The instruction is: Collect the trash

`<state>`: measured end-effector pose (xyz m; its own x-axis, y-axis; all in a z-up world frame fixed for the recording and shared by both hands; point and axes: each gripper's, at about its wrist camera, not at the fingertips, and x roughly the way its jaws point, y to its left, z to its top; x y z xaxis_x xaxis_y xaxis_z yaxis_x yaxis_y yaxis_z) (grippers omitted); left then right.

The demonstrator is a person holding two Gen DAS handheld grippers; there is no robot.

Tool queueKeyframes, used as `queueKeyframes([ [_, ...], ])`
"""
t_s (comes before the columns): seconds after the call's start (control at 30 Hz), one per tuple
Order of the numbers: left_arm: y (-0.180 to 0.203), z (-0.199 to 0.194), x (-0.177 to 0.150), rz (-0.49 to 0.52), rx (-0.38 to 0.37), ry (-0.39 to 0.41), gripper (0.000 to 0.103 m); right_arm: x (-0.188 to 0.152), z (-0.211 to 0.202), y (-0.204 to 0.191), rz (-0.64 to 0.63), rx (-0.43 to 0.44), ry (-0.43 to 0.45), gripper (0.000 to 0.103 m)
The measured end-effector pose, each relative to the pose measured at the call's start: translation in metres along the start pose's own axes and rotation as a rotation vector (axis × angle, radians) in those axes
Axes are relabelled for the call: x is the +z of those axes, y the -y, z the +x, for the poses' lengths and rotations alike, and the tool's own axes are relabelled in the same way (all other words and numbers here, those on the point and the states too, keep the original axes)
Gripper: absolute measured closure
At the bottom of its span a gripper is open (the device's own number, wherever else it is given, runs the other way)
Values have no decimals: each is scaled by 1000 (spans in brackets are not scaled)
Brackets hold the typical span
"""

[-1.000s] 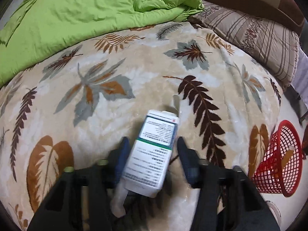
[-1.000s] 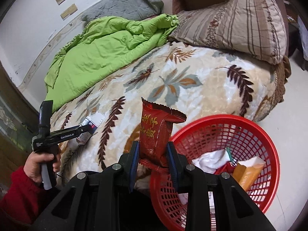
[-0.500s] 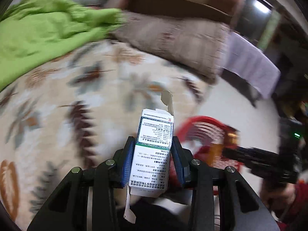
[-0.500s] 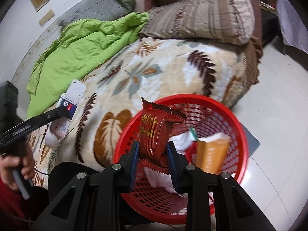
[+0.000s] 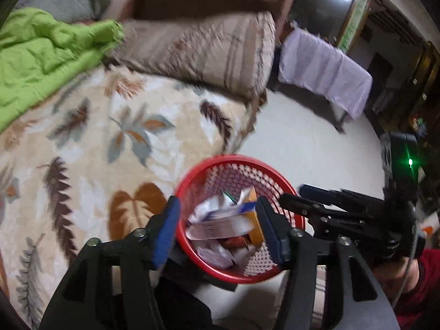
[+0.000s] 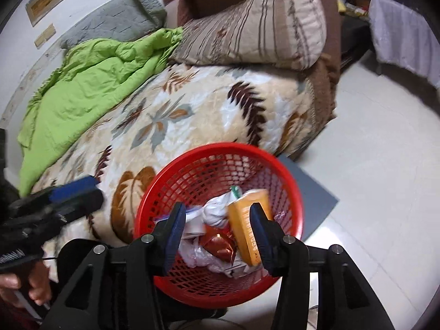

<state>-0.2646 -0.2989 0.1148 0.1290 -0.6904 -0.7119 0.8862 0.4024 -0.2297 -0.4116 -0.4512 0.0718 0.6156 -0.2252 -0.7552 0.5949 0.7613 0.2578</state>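
Observation:
A red mesh basket (image 5: 236, 161) (image 6: 220, 148) stands on the floor against the bed. My left gripper (image 5: 218, 220) hangs over it with its jaws opening and nothing between the pads. The white printed carton (image 5: 220, 227) lies blurred in the basket below it. My right gripper (image 6: 217, 217) is also above the basket, jaws opening and empty. The red snack wrapper (image 6: 220, 247) lies inside among white paper (image 6: 217, 214) and an orange box (image 6: 247, 228). Each view shows the other gripper: the right gripper (image 5: 302, 198) at the basket's right, the left gripper (image 6: 74, 192) at its left.
The bed carries a cream leaf-print blanket (image 6: 192, 115), a green quilt (image 6: 90, 82) and a striped pillow (image 6: 255, 27). A grey mat (image 6: 313, 198) lies under the basket on white floor tiles (image 6: 371, 151). A lilac-covered table (image 5: 324, 68) stands across the room.
My left gripper swung from over the bed to above the basket and opened; the carton dropped in. My right gripper opened and the red wrapper fell into the basket.

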Motion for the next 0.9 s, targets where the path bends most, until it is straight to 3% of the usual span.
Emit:
queueKeyframes([
  [0.03, -3, -8, 0, 0, 19, 24, 34, 0, -6, -6, -3, -37, 25, 39],
  [0.13, -12, -38, -10, 9, 81, 109, 32, -3, -15, -25, -18, -130, 61, 29],
  [0.23, -23, -64, -23, 12, 136, 160, 29, -9, -22, -49, -45, -282, 95, 7],
  [0.37, -41, -98, -46, -12, 218, 206, 17, -22, -36, -82, -107, -314, 145, 6],
  [0.43, -48, -112, -58, -39, 280, 215, 16, -31, -42, -99, -144, -343, 152, 6],
  [0.57, -53, -125, -82, -63, 423, 212, 15, -45, -47, -121, -218, -323, 157, 6],
  [0.9, -60, -137, -95, -65, 560, 259, 11, -49, -51, -134, -240, -326, 167, 6],
])
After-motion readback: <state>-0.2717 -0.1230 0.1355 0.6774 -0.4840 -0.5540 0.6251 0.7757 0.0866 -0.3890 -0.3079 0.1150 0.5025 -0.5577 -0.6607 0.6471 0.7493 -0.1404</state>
